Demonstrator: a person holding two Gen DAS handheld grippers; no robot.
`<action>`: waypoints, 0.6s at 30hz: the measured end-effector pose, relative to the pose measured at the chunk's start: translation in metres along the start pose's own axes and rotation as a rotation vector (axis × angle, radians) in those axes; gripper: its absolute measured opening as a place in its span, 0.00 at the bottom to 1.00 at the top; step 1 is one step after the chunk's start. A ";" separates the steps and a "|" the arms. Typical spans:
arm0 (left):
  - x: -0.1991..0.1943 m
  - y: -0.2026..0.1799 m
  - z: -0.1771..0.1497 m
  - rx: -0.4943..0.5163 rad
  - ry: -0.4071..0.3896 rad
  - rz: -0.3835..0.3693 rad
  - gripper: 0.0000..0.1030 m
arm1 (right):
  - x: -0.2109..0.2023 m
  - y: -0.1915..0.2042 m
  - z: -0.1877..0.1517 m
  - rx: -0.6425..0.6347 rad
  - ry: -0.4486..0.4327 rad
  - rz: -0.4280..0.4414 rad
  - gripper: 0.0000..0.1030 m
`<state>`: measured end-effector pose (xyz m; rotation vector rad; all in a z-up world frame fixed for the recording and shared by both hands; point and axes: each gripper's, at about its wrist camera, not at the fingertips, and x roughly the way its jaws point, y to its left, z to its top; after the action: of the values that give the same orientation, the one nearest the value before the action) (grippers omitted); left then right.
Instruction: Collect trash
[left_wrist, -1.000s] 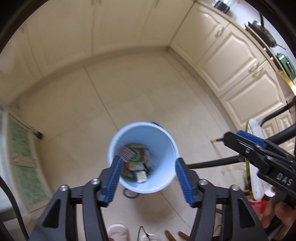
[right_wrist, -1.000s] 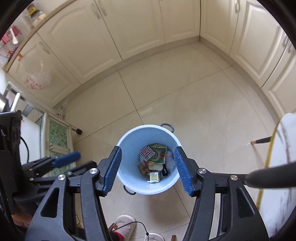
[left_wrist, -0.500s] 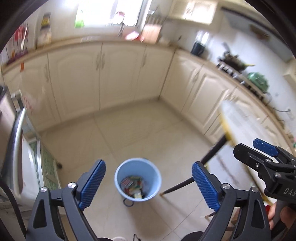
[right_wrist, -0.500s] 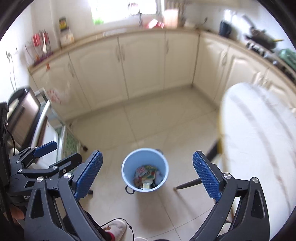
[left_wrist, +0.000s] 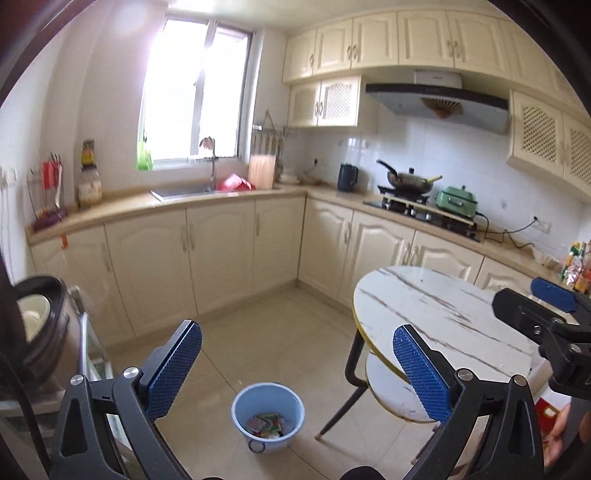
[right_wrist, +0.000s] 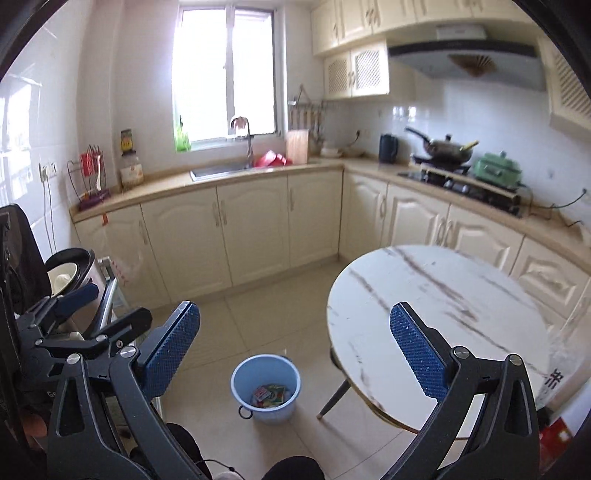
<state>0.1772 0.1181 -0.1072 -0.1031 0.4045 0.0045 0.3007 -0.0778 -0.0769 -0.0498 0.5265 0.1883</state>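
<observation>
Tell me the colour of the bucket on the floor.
Light blue; the bucket shows best in the right wrist view.

no text can be read with certainty. the wrappers in the blue bucket (left_wrist: 268, 421) are printed but too small to make out, and a dark mark at four o'clock in the right wrist view is cut off.

Open floor (right_wrist: 280, 317) lies ahead of my tongs, clear to the far cabinets (right_wrist: 236, 236). The bucket (right_wrist: 265, 387) stands near, in the middle. At right the round table (right_wrist: 436, 295) and its dark legs (left_wrist: 352, 369) block passage; at left a cooker (left_wrist: 37, 332) crowds the edge.
</observation>
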 end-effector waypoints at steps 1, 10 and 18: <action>-0.016 -0.010 -0.010 0.007 -0.017 0.003 0.99 | -0.013 -0.001 0.002 0.001 -0.018 -0.005 1.00; -0.086 -0.077 -0.075 0.046 -0.186 0.036 0.99 | -0.108 -0.002 0.024 0.006 -0.193 -0.062 1.00; -0.154 -0.077 -0.129 0.071 -0.242 0.010 0.99 | -0.131 0.002 0.025 0.016 -0.228 -0.091 1.00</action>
<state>-0.0132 0.0310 -0.1574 -0.0302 0.1628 0.0124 0.2013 -0.0951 0.0104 -0.0362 0.2978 0.0996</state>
